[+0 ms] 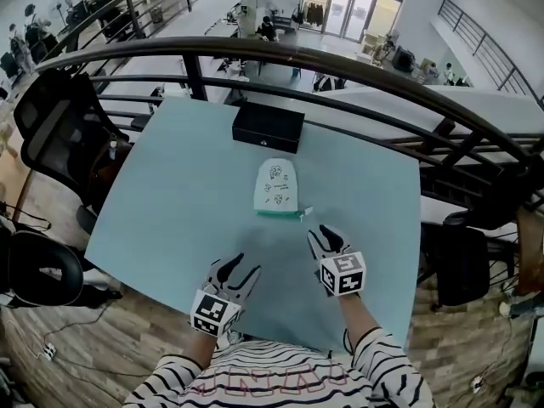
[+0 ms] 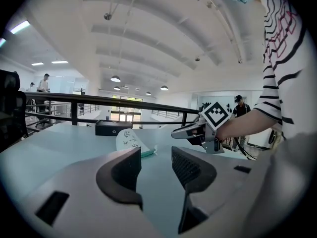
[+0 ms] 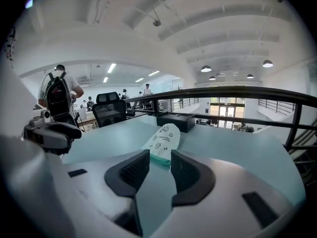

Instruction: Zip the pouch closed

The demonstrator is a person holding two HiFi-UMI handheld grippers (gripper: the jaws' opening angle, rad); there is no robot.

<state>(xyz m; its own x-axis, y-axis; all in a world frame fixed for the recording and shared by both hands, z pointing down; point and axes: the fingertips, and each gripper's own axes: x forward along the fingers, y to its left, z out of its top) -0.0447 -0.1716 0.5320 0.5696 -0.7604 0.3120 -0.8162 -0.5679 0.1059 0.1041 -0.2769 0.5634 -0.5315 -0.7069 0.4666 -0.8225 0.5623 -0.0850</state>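
A pale blue-green desk (image 1: 170, 194) carries a black rectangular box (image 1: 269, 127) near its far edge. A dark curved metal railing (image 1: 340, 62) runs just behind the desk. A black mesh office chair (image 1: 59, 130) stands at the desk's left on the wooden plank floor (image 1: 127, 330).

The left gripper (image 2: 156, 165) hangs over the desk (image 2: 59, 144), its fingers (image 2: 124, 170) apart with nothing between them. Farther off lies the pouch (image 2: 130, 140), with a black box (image 2: 113, 128) beyond it. At right, a striped-sleeved arm holds the right gripper (image 2: 181, 132).
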